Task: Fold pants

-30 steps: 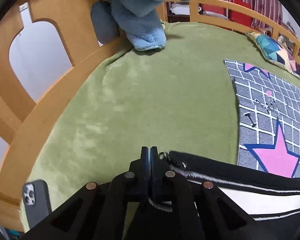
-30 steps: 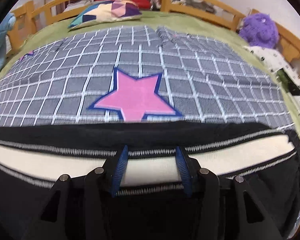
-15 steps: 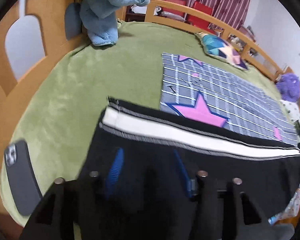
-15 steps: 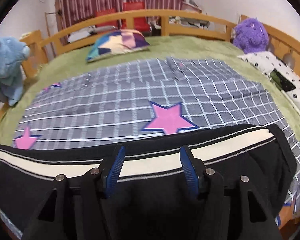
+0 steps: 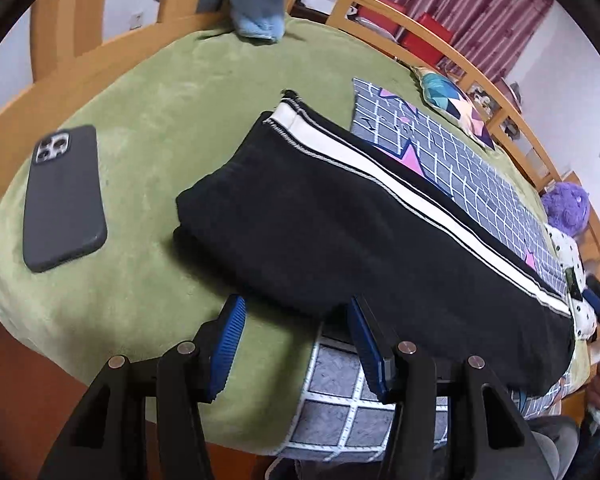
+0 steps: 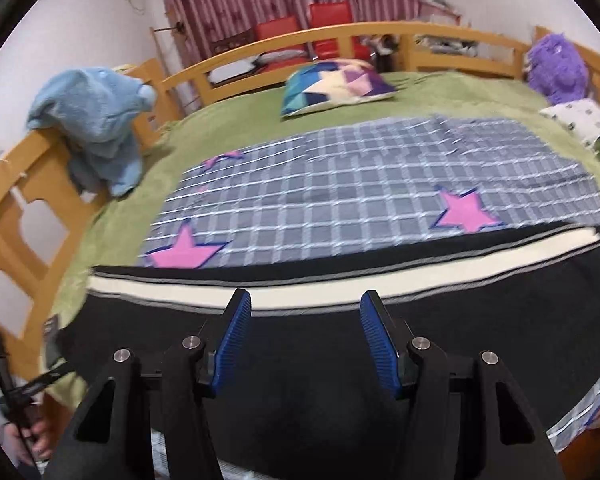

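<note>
The black pants point(image 5: 340, 232) with a white side stripe lie folded lengthwise along the near edge of the bed, partly on the grey checked blanket point(image 5: 460, 160). My left gripper point(image 5: 296, 332) is open and empty, raised just off the pants' near edge. In the right wrist view the pants point(image 6: 340, 340) stretch across the frame below my right gripper point(image 6: 306, 328), which is open, empty and above them.
A black phone point(image 5: 64, 200) lies on the green bed cover point(image 5: 160, 128) left of the pants. A blue plush point(image 6: 96, 120) hangs on the wooden bed rail point(image 6: 16, 184). A patterned pillow point(image 6: 336, 84) and a purple plush point(image 6: 556, 68) sit at the back.
My left gripper has let go of the pants' corner, opened and pulled back and up. My right gripper has also drawn back and risen. The pants lie flat on the bed.
</note>
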`<move>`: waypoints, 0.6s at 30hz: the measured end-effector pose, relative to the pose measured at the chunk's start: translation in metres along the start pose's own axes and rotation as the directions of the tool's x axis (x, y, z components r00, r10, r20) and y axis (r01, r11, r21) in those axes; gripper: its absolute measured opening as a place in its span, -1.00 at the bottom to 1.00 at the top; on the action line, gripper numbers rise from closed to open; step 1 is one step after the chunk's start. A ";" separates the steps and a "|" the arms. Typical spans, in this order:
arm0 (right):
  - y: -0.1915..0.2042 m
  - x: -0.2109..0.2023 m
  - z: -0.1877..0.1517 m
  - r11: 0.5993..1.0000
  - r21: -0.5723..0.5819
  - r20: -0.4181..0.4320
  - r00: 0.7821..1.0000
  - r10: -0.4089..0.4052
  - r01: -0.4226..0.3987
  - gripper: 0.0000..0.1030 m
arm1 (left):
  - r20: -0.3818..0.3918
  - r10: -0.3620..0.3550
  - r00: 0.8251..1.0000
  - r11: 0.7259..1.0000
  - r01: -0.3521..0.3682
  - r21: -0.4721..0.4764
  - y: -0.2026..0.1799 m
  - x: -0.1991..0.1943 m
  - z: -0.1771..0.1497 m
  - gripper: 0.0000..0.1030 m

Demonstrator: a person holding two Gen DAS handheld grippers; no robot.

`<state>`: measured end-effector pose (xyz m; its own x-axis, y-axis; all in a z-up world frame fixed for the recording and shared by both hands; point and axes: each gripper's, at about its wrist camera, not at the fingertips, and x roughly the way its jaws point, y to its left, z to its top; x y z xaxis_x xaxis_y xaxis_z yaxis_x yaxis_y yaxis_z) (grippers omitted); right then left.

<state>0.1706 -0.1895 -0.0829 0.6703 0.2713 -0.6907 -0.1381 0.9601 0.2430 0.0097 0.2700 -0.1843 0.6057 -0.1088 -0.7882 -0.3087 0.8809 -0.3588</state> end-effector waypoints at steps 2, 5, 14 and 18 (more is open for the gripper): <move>0.005 -0.004 -0.010 1.000 -0.002 -0.001 1.000 0.020 -0.020 0.11 | 0.007 -0.011 1.000 0.999 0.011 -0.031 0.006 0.007 0.003 -0.01; 0.008 -0.009 -0.022 0.996 -0.073 -0.006 0.999 -0.045 0.045 0.11 | 0.009 -0.020 1.000 0.995 0.021 -0.099 0.020 0.022 0.007 -0.01; -0.034 -0.044 -0.038 0.980 -0.056 -0.002 0.982 -0.190 0.190 0.11 | 0.067 -0.021 0.998 0.968 0.037 -0.250 0.044 0.048 0.024 -0.15; -0.047 -0.063 -0.041 0.974 -0.017 -0.015 0.974 -0.228 0.228 0.11 | 0.085 0.046 0.995 0.983 -0.030 -0.183 0.027 0.038 0.035 -0.61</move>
<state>0.1044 -0.2493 -0.0789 0.6729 0.0461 -0.7383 0.0060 0.9977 0.0678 0.0501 0.3061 -0.2058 0.6509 -0.0285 -0.7586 -0.4556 0.7846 -0.4204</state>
